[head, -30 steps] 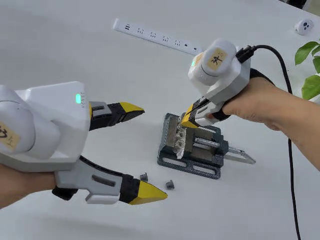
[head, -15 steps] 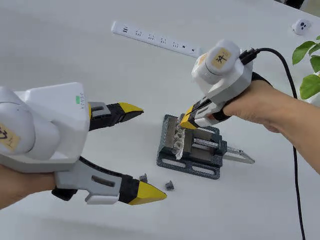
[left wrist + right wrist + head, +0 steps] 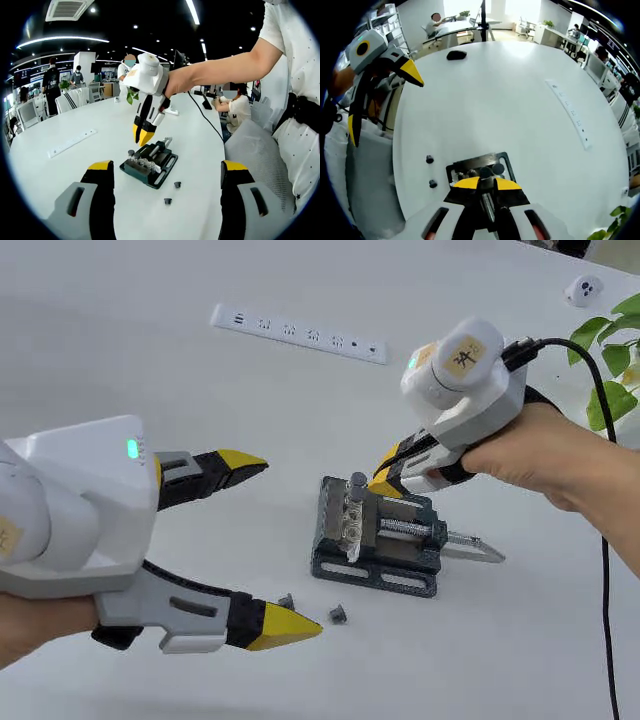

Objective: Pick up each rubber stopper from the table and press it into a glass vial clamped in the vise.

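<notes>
Left claw point(image 3: 290, 543) gapes wide by two loose stoppers point(image 3: 338, 614); right claw point(image 3: 385, 472), tips together, hangs over the vise point(image 3: 375, 562).

In the head view the white body of the left claw point(image 3: 290, 545) is cut off by the left edge, and the green leafy plant point(image 3: 592, 332) by the right edge. The clear glass vials point(image 3: 352, 522) in the dark green metal vise point(image 3: 378, 562) are too small to count. In the right gripper view the yellow tips of the right claw point(image 3: 487, 184) cover the near side of the vise; whether its jaws touch is unclear
</notes>
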Available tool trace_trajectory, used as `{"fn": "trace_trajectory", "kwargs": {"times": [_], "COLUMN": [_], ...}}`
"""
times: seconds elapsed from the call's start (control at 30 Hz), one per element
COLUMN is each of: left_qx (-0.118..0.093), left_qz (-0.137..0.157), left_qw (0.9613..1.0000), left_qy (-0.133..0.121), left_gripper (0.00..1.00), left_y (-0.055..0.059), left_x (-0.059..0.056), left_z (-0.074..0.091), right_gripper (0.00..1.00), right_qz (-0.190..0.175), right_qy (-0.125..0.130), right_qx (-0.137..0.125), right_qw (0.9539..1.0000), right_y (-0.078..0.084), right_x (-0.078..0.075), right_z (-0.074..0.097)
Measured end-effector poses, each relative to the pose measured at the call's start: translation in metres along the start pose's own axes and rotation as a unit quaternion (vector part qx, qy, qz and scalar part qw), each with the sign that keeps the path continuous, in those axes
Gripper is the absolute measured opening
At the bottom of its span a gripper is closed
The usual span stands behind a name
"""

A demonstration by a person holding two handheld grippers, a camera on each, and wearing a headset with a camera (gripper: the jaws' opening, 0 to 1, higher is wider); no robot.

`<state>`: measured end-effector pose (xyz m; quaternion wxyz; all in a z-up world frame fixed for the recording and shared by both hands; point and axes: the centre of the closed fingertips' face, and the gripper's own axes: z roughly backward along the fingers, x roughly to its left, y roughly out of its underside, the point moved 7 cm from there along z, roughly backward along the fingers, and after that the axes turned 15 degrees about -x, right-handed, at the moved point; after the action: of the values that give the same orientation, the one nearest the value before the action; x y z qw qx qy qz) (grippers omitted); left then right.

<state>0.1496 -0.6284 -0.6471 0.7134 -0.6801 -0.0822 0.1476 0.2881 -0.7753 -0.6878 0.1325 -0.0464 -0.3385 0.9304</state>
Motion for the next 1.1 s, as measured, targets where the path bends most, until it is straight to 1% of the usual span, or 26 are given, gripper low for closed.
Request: {"fn": "trace_trajectory", "kwargs": {"times": [0.17,0.23,0.33,0.43,0.63,0.77,0.8,0.83,0.9,0.93,1.0,1.07,1.1], "left_qx": [0.004,0.008,0.008,0.014,0.019,0.024,0.025,0.026,0.029,0.03,0.03,0.031,0.032], "left_qz": [-0.006,-0.01,-0.011,-0.015,-0.019,-0.019,-0.019,-0.02,-0.02,-0.02,-0.02,-0.018,-0.019], "left_qw": [1.0,0.9999,0.9999,0.9997,0.9996,0.9994,0.9994,0.9993,0.9993,0.9992,0.9992,0.9992,0.9992], "left_qy": [-0.004,-0.005,-0.008,-0.01,-0.014,-0.015,-0.015,-0.015,-0.015,-0.015,-0.016,-0.016,-0.015], "left_gripper": [0.88,0.88,0.89,0.91,0.93,0.94,0.94,0.94,0.95,0.95,0.96,0.97,0.97], "left_y": [-0.003,-0.004,-0.005,-0.005,-0.008,-0.007,-0.006,-0.006,-0.006,-0.006,-0.006,-0.006,-0.005], "left_x": [-0.001,-0.002,-0.002,-0.002,-0.004,-0.007,-0.007,-0.008,-0.009,-0.01,-0.01,-0.011,-0.011], "left_z": [0.0,0.0,0.001,0.003,0.005,0.006,0.006,0.006,0.006,0.006,0.006,0.006,0.006], "right_gripper": [0.12,0.15,0.18,0.22,0.29,0.33,0.34,0.34,0.37,0.39,0.4,0.43,0.43], "right_qz": [-0.011,-0.01,-0.012,-0.022,-0.032,-0.044,-0.046,-0.047,-0.049,-0.053,-0.061,-0.065,-0.069], "right_qy": [0.011,0.014,0.022,0.03,0.036,0.039,0.038,0.037,0.035,0.034,0.03,0.027,0.022], "right_qx": [-0.023,-0.03,-0.041,-0.064,-0.092,-0.116,-0.118,-0.121,-0.134,-0.142,-0.15,-0.164,-0.17], "right_qw": [0.9996,0.9994,0.9988,0.9972,0.9946,0.9915,0.9912,0.9908,0.9892,0.9878,0.9863,0.9839,0.9829], "right_y": [0.003,0.004,0.006,0.007,0.014,0.021,0.023,0.026,0.031,0.033,0.038,0.043,0.048], "right_x": [0.003,0.005,0.006,0.009,0.017,0.027,0.03,0.03,0.036,0.04,0.044,0.052,0.054], "right_z": [0.014,0.02,0.026,0.035,0.05,0.059,0.061,0.061,0.064,0.065,0.066,0.068,0.066]}}
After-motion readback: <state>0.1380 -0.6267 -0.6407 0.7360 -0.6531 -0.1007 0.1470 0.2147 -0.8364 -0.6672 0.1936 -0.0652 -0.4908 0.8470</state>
